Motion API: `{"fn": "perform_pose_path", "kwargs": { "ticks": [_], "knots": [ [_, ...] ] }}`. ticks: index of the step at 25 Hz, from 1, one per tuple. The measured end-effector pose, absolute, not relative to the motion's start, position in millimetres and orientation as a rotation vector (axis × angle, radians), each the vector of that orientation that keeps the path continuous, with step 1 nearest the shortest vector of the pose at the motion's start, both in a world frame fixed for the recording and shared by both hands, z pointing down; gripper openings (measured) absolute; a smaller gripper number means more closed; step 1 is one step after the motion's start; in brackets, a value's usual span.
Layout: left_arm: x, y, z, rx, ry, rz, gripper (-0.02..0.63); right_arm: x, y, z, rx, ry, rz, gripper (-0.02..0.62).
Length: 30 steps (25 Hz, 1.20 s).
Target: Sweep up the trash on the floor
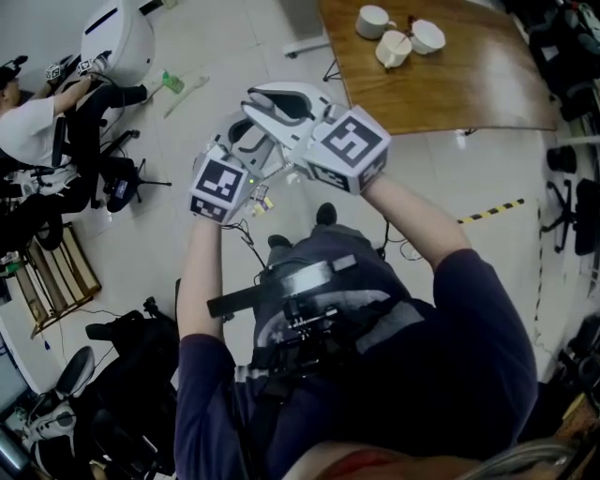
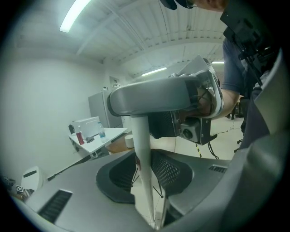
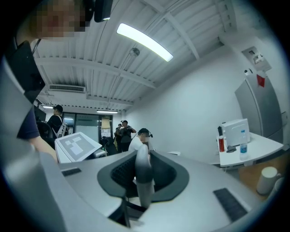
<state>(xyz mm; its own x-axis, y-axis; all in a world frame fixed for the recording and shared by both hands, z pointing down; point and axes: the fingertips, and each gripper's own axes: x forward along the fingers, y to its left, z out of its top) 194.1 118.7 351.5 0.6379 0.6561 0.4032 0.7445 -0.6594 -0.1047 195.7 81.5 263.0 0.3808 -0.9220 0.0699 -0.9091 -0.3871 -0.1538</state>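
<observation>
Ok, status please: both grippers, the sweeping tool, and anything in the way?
Left gripper shut on white pole. Right gripper shut on grey handle. Green item on floor, not reached. Wooden table ahead.

A pale tiled floor [image 1: 234, 56] spread under a wooden desk [image 1: 469, 84]; white walls [image 3: 190, 113] rose to a ribbed ceiling [image 3: 90, 54] lit by a strip light [image 3: 145, 41].

Below you, the pale tiled floor [image 1: 234, 56] carried a yellow-and-black tape stripe [image 1: 492, 211] and a small green item [image 1: 173, 82] with a pale stick just beside it. The wooden desk [image 1: 469, 84] bore three white cups [image 1: 375, 21], set close together.
</observation>
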Motion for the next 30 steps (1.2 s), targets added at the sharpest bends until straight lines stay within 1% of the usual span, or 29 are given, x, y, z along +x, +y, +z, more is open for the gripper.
{"fn": "perform_pose_path", "kwargs": {
  "ticks": [8,16,30],
  "knots": [
    [223,156,375,-2.485,-1.181,-0.556,0.103,231,122,285,-2.582,1.495,-0.292,0.089],
    [255,185,390,-2.396,-1.348,-0.492,0.104,269,156,302,-2.649,1.319,-0.305,0.089],
    [300,218,455,-2.182,-1.81,-0.508,0.103,333,190,376,-2.774,0.771,-0.63,0.094]
  ]
}}
